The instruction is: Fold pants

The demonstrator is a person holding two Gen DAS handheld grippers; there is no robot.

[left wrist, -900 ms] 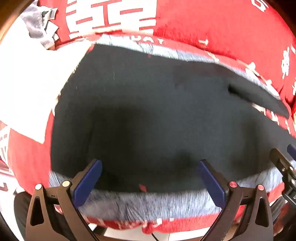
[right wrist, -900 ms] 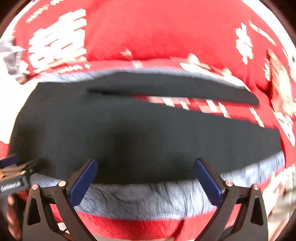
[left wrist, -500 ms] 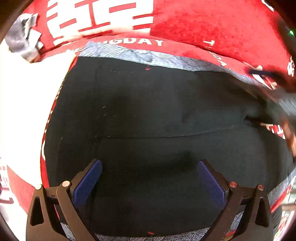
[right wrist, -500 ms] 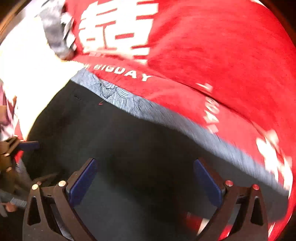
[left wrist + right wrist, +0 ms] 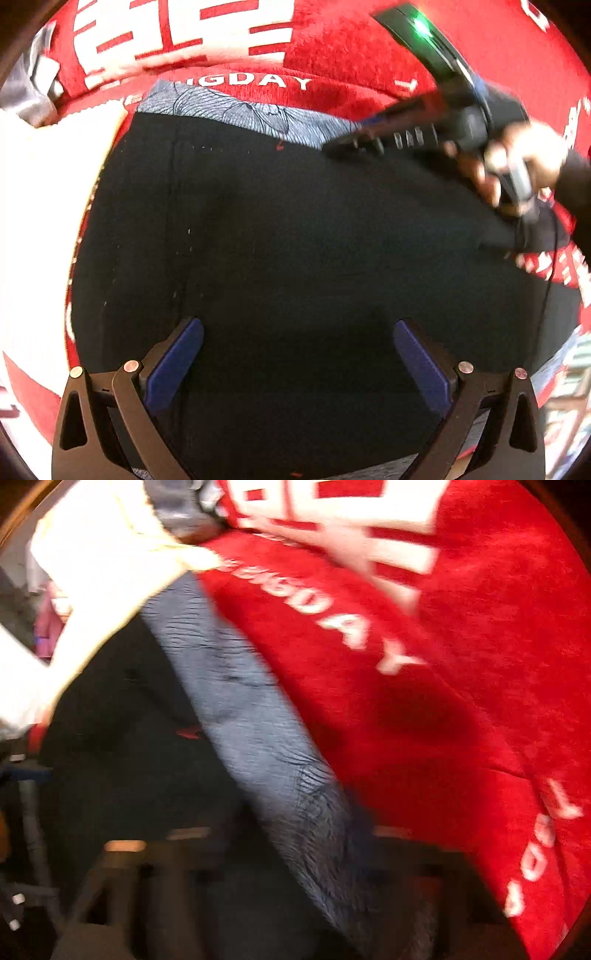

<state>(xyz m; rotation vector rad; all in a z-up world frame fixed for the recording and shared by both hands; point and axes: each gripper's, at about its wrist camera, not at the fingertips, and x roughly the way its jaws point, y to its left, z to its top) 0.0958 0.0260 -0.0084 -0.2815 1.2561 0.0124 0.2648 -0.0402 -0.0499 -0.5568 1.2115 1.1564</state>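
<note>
A single pair of black pants (image 5: 295,240) lies spread flat on a red blanket (image 5: 351,48) printed with white lettering, filling most of the left wrist view. At the far left a white cloth (image 5: 33,206) lies beside the pants, with a crumpled grey garment (image 5: 33,96) above it at the blanket's edge. The left gripper (image 5: 297,354) hovers low over the near part of the pants, its jaws spread wide with only dark fabric showing between the two blue pads (image 5: 173,365); it has hold of nothing. Its spot over the near edge suggests it is placed to pin or pick up the cloth for a fold. Along the far edge of the pants runs a strip of grey patterned fabric (image 5: 251,114). To the right, the right gripper (image 5: 354,147) reaches in at a slant, held by the person's right hand (image 5: 517,166), its tip at the far edge of the pants where they meet the grey strip, probably to take that edge. Blur hides its jaws, and its own view is too smeared to help, so I cannot tell whether they are open or closed. Count: one pair of pants, one blanket, two grippers, one hand in sight.
</note>
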